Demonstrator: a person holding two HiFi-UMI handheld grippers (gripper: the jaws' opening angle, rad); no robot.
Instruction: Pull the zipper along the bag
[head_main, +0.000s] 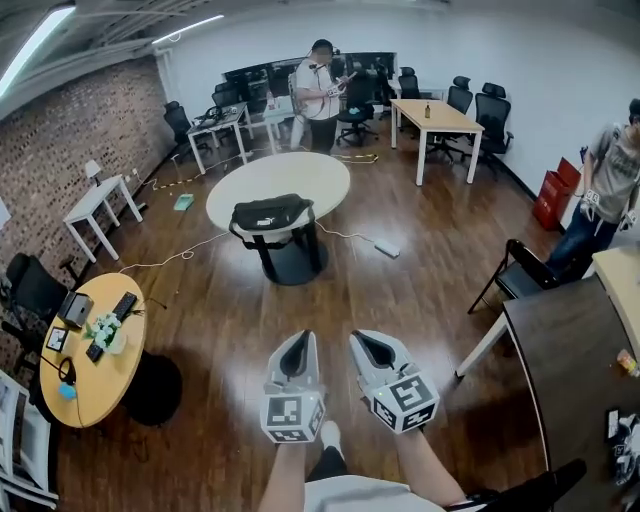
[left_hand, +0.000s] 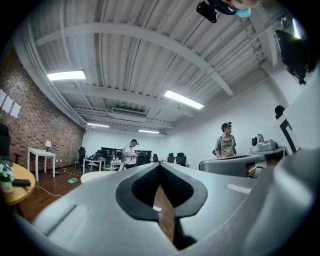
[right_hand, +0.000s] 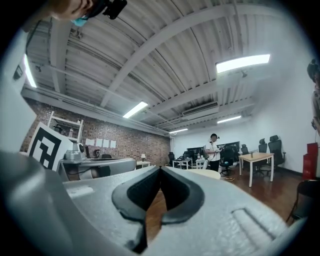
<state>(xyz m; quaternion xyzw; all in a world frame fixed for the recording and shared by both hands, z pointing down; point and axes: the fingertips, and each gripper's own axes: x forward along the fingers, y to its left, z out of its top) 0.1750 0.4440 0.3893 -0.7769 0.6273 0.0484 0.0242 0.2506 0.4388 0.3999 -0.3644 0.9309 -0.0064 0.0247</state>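
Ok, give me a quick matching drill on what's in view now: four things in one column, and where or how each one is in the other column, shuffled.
Things:
1. black bag
2. left tongs
3. white flowers
4. black chair

Places or states:
a. on the yellow round table
b. shut, empty, held above the wood floor
c. on the white round table
d. on the floor beside the dark table at right

Pairs: 1-c, 2-b, 3-a, 4-d
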